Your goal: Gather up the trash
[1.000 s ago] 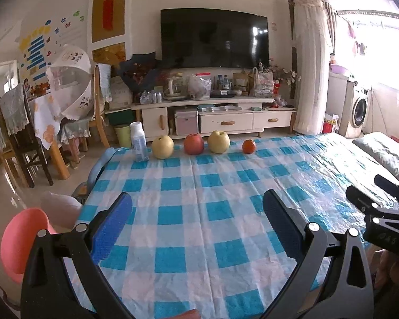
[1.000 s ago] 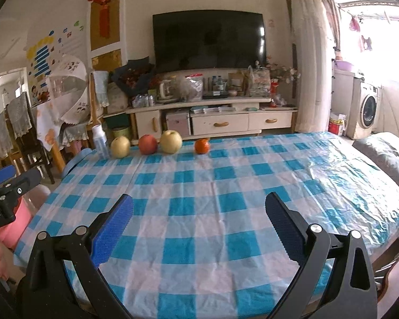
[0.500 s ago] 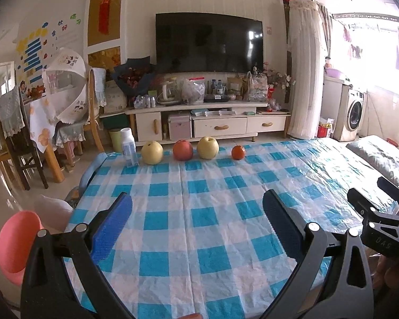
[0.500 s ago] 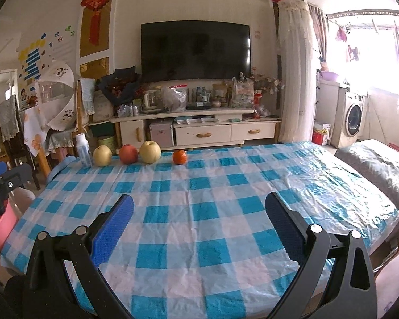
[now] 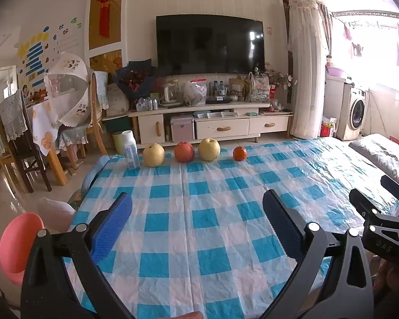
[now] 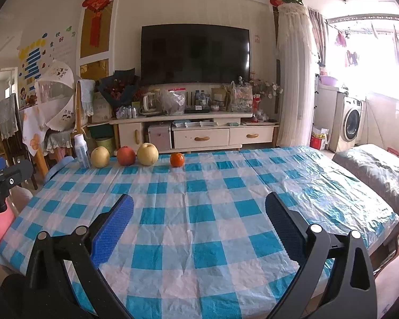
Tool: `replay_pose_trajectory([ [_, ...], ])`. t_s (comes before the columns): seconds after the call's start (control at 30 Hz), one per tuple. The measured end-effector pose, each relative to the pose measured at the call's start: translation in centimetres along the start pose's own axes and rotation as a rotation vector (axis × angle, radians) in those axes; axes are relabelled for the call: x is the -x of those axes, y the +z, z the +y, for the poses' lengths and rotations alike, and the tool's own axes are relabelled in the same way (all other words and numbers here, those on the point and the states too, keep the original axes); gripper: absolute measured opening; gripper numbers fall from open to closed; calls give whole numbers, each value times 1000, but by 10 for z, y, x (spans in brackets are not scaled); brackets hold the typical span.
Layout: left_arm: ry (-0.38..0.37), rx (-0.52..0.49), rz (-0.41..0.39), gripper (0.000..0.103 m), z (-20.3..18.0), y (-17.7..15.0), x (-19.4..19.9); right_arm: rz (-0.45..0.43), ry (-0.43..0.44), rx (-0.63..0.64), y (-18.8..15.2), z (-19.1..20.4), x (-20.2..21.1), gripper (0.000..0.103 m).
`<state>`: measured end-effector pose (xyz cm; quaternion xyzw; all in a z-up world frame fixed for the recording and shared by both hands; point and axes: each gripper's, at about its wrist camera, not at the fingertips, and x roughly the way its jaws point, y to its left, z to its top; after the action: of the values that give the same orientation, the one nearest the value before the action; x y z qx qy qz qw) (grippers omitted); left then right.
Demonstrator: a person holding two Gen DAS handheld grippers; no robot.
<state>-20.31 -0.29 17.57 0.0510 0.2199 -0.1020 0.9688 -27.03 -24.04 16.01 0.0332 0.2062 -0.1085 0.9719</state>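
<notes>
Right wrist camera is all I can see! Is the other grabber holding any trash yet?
Observer: No. The left gripper is open, with nothing between its blue pads.
Operator: What's the pink thing at my left edge?
Observer: From the left wrist it shows whole: a round pink plastic object, off the left side of the blue-and-white checked tablecloth. Stool or tub, I can't tell.
</notes>
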Motion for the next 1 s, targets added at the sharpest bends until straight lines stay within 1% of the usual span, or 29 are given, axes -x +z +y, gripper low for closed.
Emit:
replay_pose_trajectory([
  [0.33,17,15,14,99,9,-8,-13,-1,6,21,-2,9,-11,98],
  [0.7,24,19,50,99,9,-17,-36,21,9,33,-7,14,-25,98],
  [1.0,45,40,66,99,18,-23,-53,39,25,65,-12,26,-46,98],
])
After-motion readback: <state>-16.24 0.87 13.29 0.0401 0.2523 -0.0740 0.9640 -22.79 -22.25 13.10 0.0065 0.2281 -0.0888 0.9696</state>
